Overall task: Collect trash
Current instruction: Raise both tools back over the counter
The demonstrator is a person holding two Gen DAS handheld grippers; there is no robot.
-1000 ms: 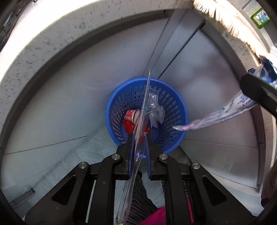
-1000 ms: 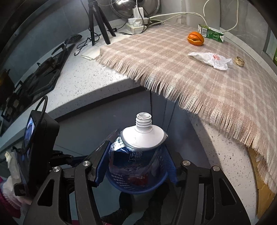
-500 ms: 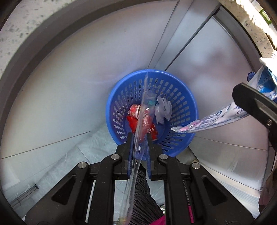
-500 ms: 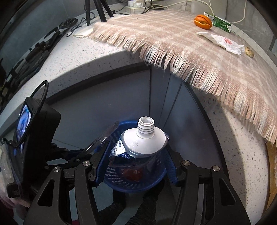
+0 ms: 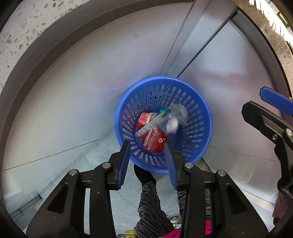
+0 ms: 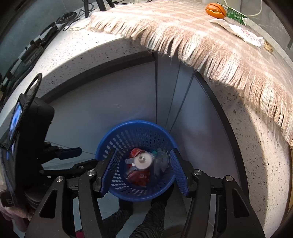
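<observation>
A blue perforated basket [image 5: 197, 135] stands on the floor against grey cabinet doors; it also shows in the right wrist view [image 6: 111, 146]. Inside lie red packaging [image 5: 155, 141], a clear plastic blister pack [image 5: 152, 124] and a white-capped tube [image 6: 142, 161]. My left gripper [image 5: 148, 152] is open and empty above the basket's near rim. My right gripper [image 6: 143, 171] is open and empty over the basket; one of its fingers [image 5: 274, 100] shows at the right of the left wrist view.
Above, a speckled counter [image 6: 91, 51] carries a fringed plaid cloth [image 6: 183, 33] with an orange peel [image 6: 215, 11], a green carton [image 6: 236, 15], a white plastic bag [image 6: 241, 33] and a small brown nut [image 6: 268, 45]. The person's legs [image 5: 152, 206] stand by the basket.
Both grippers have opened. The clear blister pack has dropped from the left gripper and the tube from the right gripper into the basket. Both grippers have moved lower over it.
</observation>
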